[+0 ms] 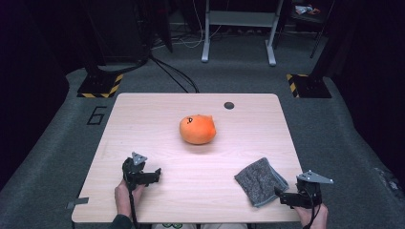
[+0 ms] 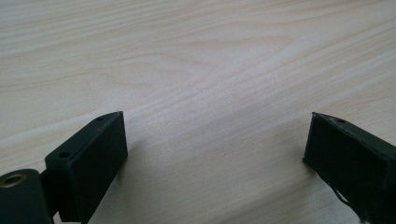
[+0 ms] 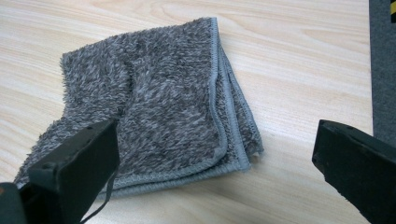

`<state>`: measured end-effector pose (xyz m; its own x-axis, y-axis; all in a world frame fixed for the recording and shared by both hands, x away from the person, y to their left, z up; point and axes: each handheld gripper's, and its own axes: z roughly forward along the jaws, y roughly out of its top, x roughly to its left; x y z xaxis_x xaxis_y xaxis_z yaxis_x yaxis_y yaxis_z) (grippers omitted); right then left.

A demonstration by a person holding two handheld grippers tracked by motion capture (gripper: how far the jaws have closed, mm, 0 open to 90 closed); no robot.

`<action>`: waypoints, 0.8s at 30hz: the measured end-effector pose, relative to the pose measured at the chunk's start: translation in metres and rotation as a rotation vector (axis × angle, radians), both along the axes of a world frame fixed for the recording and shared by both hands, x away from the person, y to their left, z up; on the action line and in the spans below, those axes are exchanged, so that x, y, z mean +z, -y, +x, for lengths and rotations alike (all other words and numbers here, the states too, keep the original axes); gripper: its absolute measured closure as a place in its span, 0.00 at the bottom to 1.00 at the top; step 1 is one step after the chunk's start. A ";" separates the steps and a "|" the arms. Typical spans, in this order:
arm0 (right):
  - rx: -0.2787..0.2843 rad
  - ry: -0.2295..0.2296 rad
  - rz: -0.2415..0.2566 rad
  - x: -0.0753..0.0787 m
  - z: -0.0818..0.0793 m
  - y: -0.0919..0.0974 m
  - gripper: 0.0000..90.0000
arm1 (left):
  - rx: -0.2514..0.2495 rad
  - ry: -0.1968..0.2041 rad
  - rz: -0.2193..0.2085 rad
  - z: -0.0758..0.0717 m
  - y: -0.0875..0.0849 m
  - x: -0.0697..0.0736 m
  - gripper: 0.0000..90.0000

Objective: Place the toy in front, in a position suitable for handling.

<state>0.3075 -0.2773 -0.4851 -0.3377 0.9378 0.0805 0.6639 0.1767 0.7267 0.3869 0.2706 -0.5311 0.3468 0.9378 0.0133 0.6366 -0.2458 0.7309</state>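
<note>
Right now your right gripper (image 1: 282, 197) sits just beside the folded grey cloth (image 1: 261, 181), jaws spread and empty; the cloth lies at the table's (image 1: 157, 124) near right, just ahead of those jaws; your left gripper (image 1: 152, 175), also spread and empty, rests well apart; the cloth's underside folds stay hidden.

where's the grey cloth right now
In the high view the folded grey cloth lies near the table's front right corner, just left of the right gripper.
</note>
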 end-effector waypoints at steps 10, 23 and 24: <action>0.015 -0.007 -0.025 0.004 0.006 -0.010 0.00 | 0.000 0.000 0.000 0.000 0.000 0.000 0.06; 0.060 -0.061 -0.068 -0.008 0.028 -0.041 0.01 | 0.001 0.000 0.000 0.000 0.000 0.000 0.06; 0.062 -0.062 -0.066 -0.008 0.030 -0.043 0.01 | 0.001 0.000 -0.001 0.000 0.000 0.000 0.06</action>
